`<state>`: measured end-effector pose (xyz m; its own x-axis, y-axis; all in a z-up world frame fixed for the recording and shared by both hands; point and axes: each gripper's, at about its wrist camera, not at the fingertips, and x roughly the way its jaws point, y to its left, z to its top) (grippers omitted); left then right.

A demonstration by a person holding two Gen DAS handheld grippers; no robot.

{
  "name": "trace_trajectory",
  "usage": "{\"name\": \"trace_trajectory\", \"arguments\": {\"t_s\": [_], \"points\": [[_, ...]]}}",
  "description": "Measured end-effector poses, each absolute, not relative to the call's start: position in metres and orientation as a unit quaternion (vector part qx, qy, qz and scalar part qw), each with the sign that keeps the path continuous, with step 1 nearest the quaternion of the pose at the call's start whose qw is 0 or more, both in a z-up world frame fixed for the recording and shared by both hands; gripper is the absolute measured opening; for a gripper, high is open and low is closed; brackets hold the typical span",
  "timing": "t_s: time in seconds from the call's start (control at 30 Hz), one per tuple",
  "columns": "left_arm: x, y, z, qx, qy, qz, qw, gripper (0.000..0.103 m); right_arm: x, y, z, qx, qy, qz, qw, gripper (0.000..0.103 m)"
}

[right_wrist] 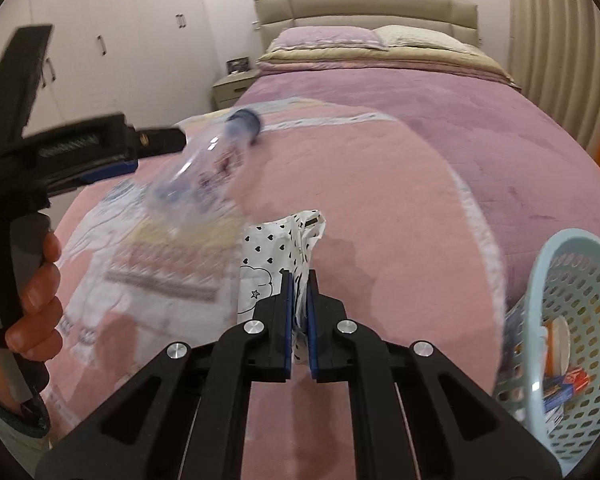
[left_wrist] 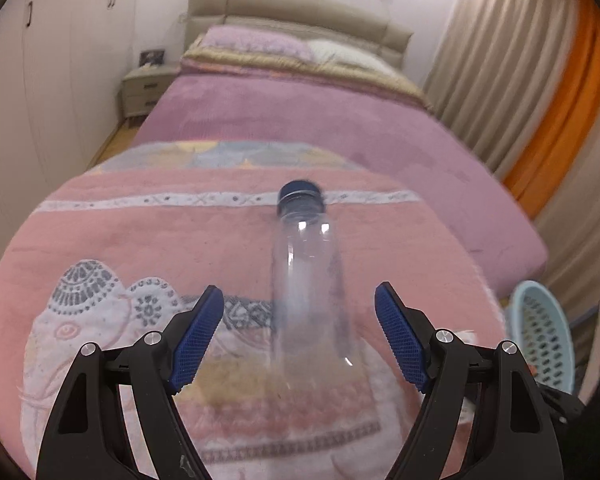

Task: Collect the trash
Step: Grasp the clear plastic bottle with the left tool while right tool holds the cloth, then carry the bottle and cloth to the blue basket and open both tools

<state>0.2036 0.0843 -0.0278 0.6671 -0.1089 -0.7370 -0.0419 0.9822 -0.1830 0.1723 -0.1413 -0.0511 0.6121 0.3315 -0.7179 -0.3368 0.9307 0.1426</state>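
Trash pickup on a bed: one bottle, one wrapper, one basket

We hold two grippers over a bed spread with one pink patterned blanket (left_wrist: 148, 240) on top of a mauve cover (left_wrist: 284, 120).

Our left gripper (left_wrist: 299, 328) stands wide, its two blue pads clear of everything. One clear plastic bottle (left_wrist: 306, 280) with a dark blue cap (left_wrist: 300, 192) lies on the pink blanket, pointing away from us, cap at the far end. Its lower body sits between the open fingers, slightly nearer the right pad, and neither pad touches it. The bottle is blurred, so we cannot tell whether anything is inside.

Our right gripper (right_wrist: 298, 320) is clenched on one crumpled white wrapper (right_wrist: 276, 248) printed with small black hearts, a star and a cloud outline. The wrapper sticks up between and beyond the two pads.

From the right wrist view we also see the left gripper (right_wrist: 112, 152) at the left edge, with the fingers of the hand (right_wrist: 36, 288) wrapped round its handle. The bottle (right_wrist: 204, 168) lies just beyond its tip.

One pale blue perforated basket (right_wrist: 572, 280) sits off the right corner of the bed, tilted towards us. Some packaging shows inside it, including one blue and red carton (right_wrist: 568, 388); how many pieces it holds in all we cannot tell.

Farther back are two pillows, one mauve (right_wrist: 324, 38) and one cream (right_wrist: 420, 38), one padded headboard (right_wrist: 364, 8) and one bedside cabinet (right_wrist: 232, 86).
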Motion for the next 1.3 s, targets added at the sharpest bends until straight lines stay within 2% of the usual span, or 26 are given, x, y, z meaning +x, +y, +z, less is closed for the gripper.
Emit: {"name": "trace_trajectory", "arguments": {"t_s": [0.2,0.27,0.33,0.4,0.47,0.63,0.8,0.83,0.87,0.93,1.3], "points": [[0.227,0.058,-0.041,-0.006,0.425,0.029,0.905,0.073,0.188,-0.159,-0.06,0.017,0.415,0.181,0.892,0.005],[0.231,0.058,-0.045,-0.004,0.433,0.028,0.901,0.065,0.189,-0.163,-0.061,0.02,0.416,0.184,0.89,0.005],[0.231,0.057,-0.05,-0.008,0.439,0.021,0.898,0.051,0.19,-0.165,-0.061,0.027,0.416,0.189,0.889,0.005],[0.229,0.054,-0.052,0.001,0.437,0.021,0.899,0.045,0.193,-0.171,-0.065,0.049,0.426,0.197,0.881,0.008],[0.222,0.05,-0.054,0.019,0.428,0.028,0.903,0.045,0.195,-0.176,-0.066,0.069,0.43,0.206,0.876,0.009],[0.208,0.048,-0.053,0.012,0.417,0.011,0.909,0.045,0.198,-0.176,-0.066,0.078,0.432,0.218,0.872,0.019],[0.185,0.044,-0.05,-0.007,0.398,-0.018,0.917,0.045,0.196,-0.165,-0.067,0.048,0.426,0.209,0.879,0.019],[0.181,0.043,-0.049,-0.014,0.394,-0.028,0.918,0.045,0.194,-0.163,-0.066,0.039,0.423,0.207,0.881,0.016],[0.178,0.042,-0.048,-0.019,0.391,-0.037,0.919,0.045,0.194,-0.162,-0.067,0.033,0.422,0.207,0.882,0.008],[0.168,0.036,-0.042,-0.027,0.378,-0.06,0.923,0.045,0.189,-0.161,-0.065,0.024,0.416,0.208,0.885,0.005],[0.14,-0.035,-0.001,-0.016,0.32,-0.171,0.932,0.045,0.156,-0.246,-0.01,0.057,0.342,0.12,0.93,0.003]]}}
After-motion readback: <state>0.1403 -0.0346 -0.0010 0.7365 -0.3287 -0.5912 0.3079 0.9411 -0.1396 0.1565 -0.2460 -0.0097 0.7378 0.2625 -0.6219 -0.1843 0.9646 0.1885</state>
